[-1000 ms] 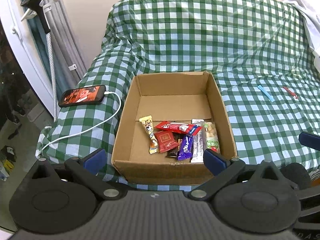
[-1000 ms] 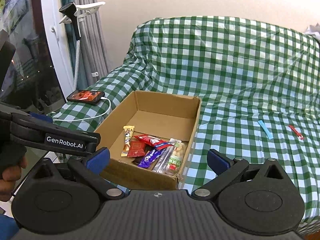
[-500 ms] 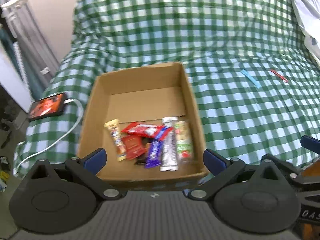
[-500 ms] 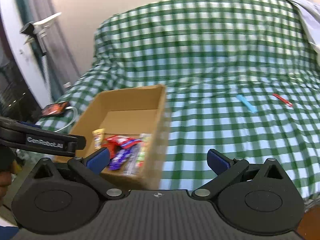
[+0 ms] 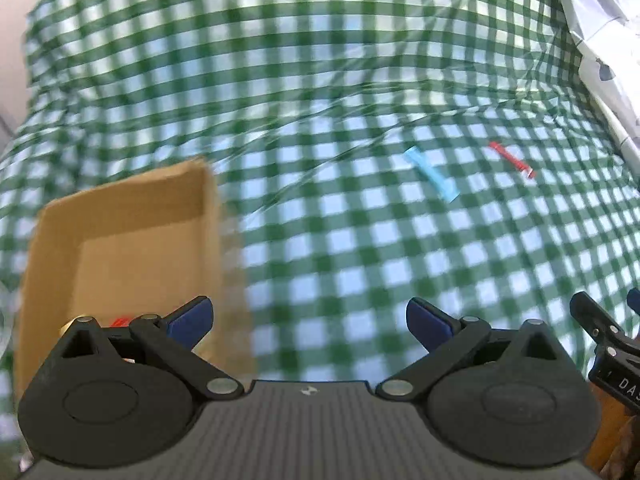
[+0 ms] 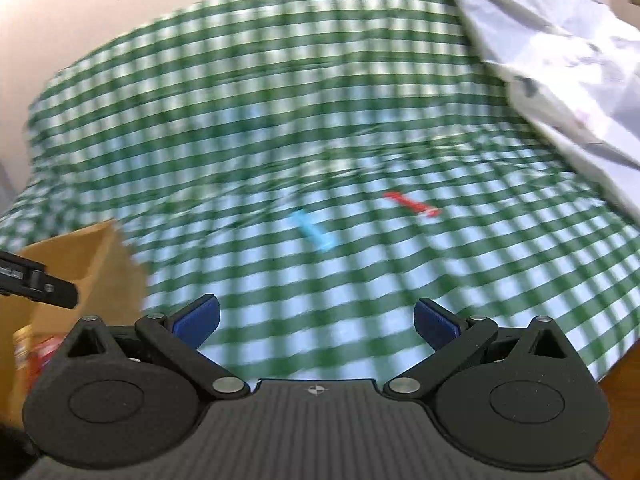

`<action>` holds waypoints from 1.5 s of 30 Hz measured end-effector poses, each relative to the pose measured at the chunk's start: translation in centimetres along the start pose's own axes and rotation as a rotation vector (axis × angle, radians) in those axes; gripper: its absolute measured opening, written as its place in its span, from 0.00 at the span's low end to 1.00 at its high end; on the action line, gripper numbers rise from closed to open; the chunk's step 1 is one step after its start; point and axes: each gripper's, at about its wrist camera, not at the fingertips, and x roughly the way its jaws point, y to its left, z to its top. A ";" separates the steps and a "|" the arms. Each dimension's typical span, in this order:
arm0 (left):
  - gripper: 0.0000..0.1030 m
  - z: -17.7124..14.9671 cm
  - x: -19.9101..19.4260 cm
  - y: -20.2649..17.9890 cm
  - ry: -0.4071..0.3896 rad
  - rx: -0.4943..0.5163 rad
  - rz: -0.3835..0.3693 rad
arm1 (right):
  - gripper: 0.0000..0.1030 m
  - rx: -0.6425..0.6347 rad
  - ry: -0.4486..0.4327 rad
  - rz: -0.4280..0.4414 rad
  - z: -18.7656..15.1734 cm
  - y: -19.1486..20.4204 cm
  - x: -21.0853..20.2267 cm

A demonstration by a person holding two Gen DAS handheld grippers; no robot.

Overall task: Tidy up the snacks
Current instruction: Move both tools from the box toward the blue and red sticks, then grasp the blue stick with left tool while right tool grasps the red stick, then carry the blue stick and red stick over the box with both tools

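Both the left gripper (image 5: 308, 320) and the right gripper (image 6: 316, 322) are wide open and empty, with the thin light-blue snack stick (image 6: 314, 230) and thin red snack stick (image 6: 412, 204) ahead, the brown cardboard box (image 5: 120, 240) at left.

Left gripper (image 5: 308, 322) hangs with its blue-padded fingers (image 5: 191, 317) spread wide, nothing between them. Right gripper (image 6: 316, 322) is the same: fingers (image 6: 436, 322) wide apart and empty. Both point forward and slightly down, side by side, each one's black frame poking into the other's view.
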 end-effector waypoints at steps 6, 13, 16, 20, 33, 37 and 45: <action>1.00 7.1 9.6 -6.2 0.021 0.000 -0.057 | 0.99 -0.014 -0.042 -0.077 3.2 -5.4 8.2; 1.00 13.3 22.1 -12.4 0.151 -0.042 -0.181 | 0.99 -0.110 -0.031 -0.096 6.9 -9.0 21.2; 1.00 14.5 26.4 -14.1 0.198 -0.033 -0.160 | 0.99 -0.120 -0.017 -0.083 8.0 -10.1 26.9; 1.00 15.2 30.2 -15.7 0.232 0.012 -0.085 | 0.99 -0.105 0.045 -0.078 8.1 -10.8 33.1; 0.07 15.5 26.4 -12.6 0.176 -0.076 -0.236 | 0.12 -0.111 0.045 -0.025 7.1 -11.0 33.2; 0.07 14.1 21.4 -11.2 0.095 -0.012 -0.281 | 0.12 -0.050 0.039 -0.040 7.5 -10.5 30.0; 0.07 5.6 8.5 -6.2 0.027 0.018 -0.231 | 0.12 0.082 -0.021 0.128 3.7 -6.0 13.9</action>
